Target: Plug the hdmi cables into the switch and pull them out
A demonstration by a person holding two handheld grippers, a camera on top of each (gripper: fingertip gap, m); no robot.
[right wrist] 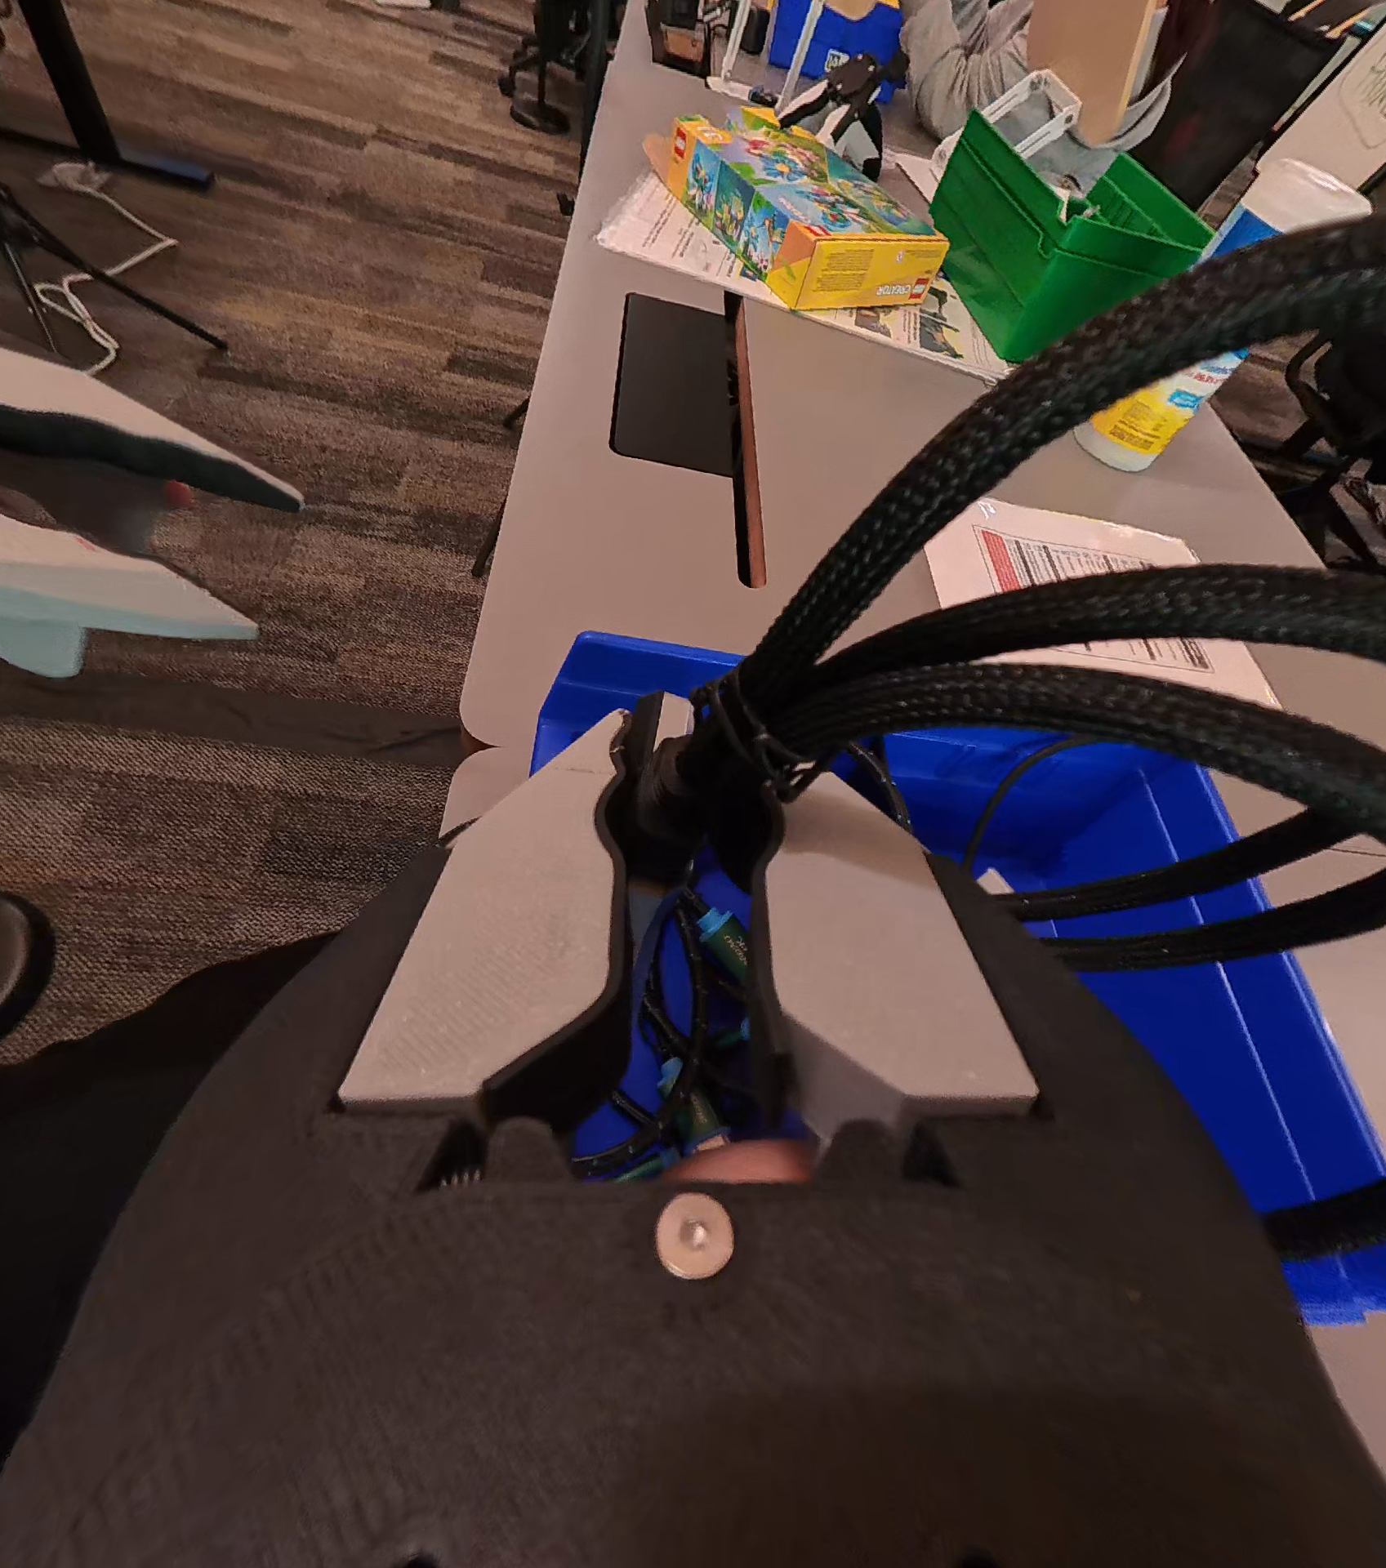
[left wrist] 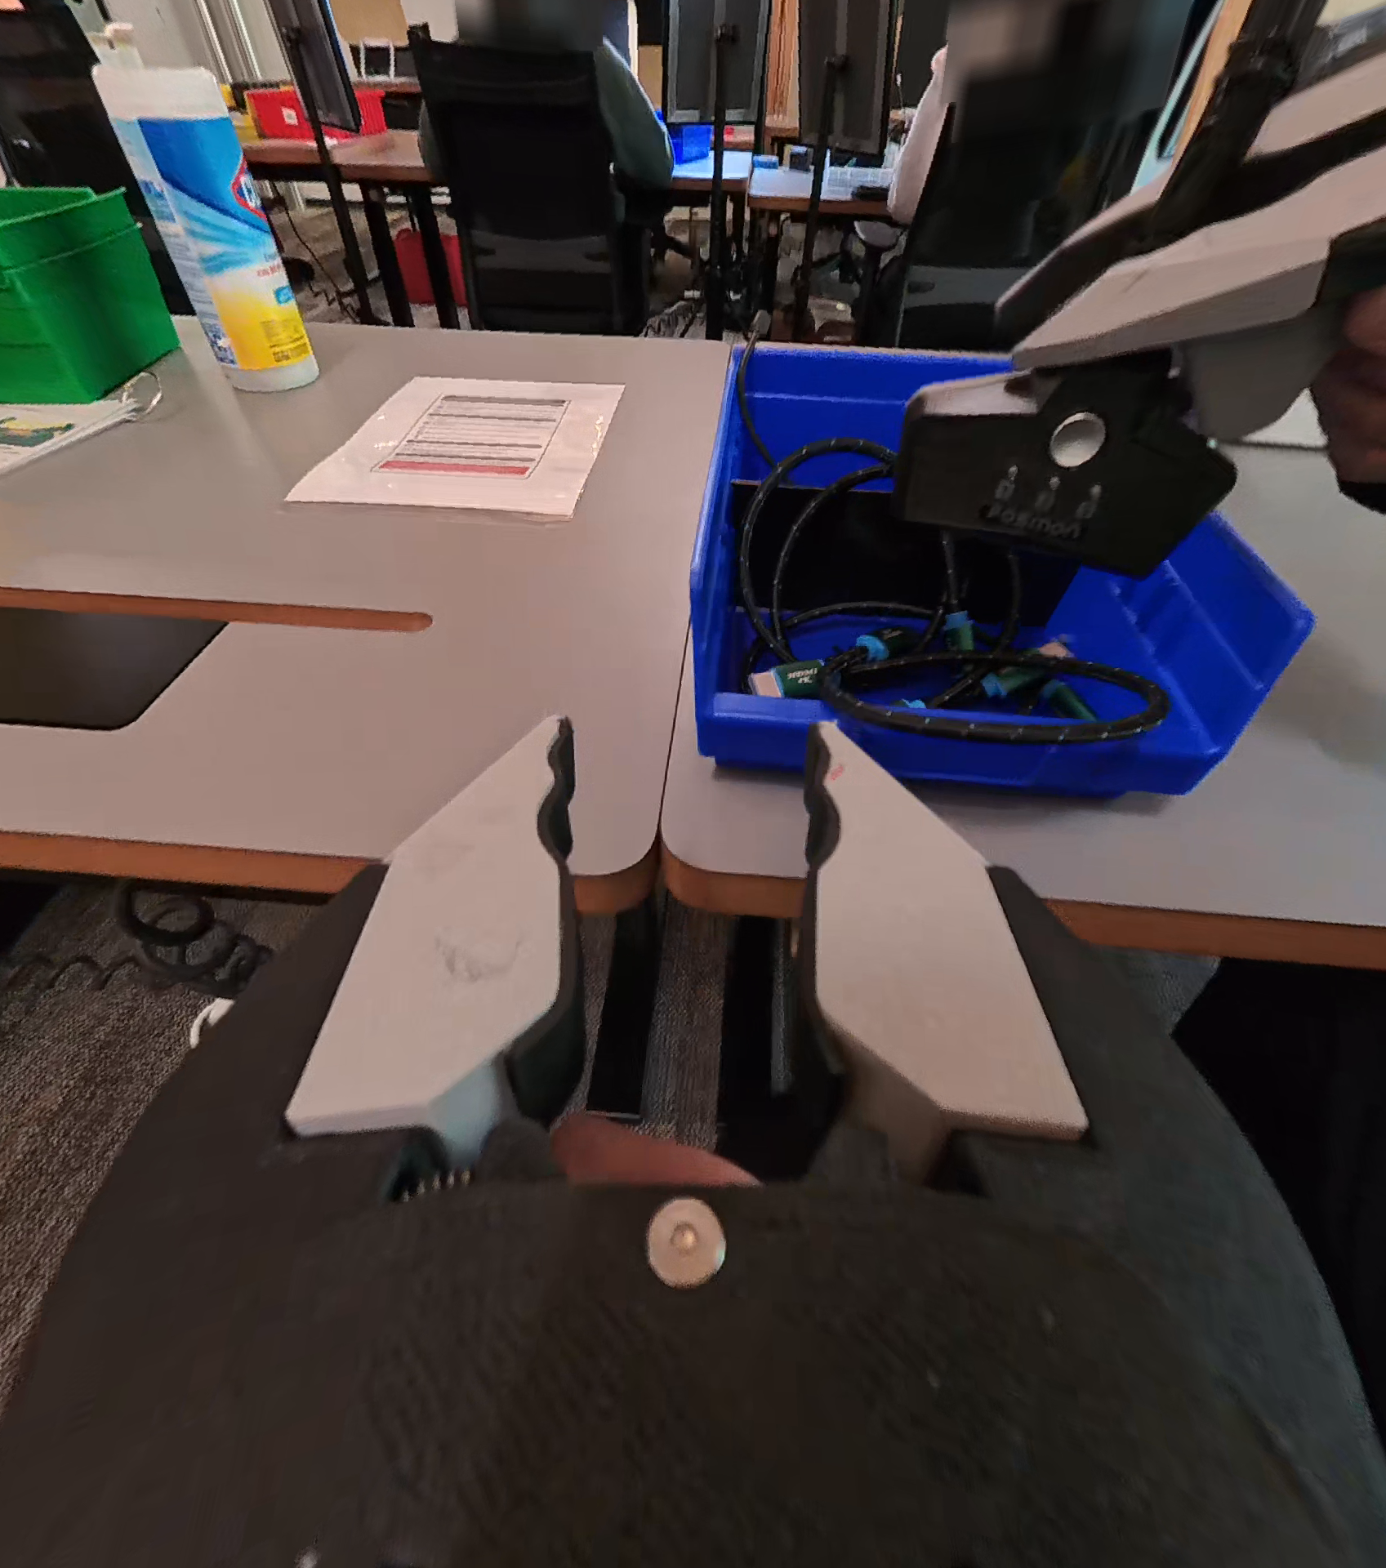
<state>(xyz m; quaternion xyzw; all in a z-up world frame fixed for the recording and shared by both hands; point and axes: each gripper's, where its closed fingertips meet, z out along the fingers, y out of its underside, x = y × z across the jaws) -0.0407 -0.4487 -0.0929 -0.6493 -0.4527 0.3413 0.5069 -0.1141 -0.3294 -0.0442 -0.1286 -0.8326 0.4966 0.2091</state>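
HDMI switch [left wrist: 1062, 475], a small black box with a silver button, hangs at right of the left wrist view, clenched in the right gripper [right wrist: 693, 798] above the blue plastic bin [left wrist: 1232, 645]. Braided black HDMI cables [left wrist: 995, 704] lie unplugged inside. Left gripper [left wrist: 689, 781] hovers released at the table edge; no plugging seems begun.

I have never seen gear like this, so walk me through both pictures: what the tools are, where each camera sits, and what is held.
There is no robot. A person holds two hand-held grippers, and each carries a camera looking forward along its jaws.

The left wrist view shows the left gripper, jaws apart and empty, at the near edge of a grey table. Ahead sits a blue bin with loose HDMI cables inside.

In that same picture the right gripper hangs above the bin, clamped on the black switch. The right wrist view looks down past those closed jaws, with thick braided cables fanning away.
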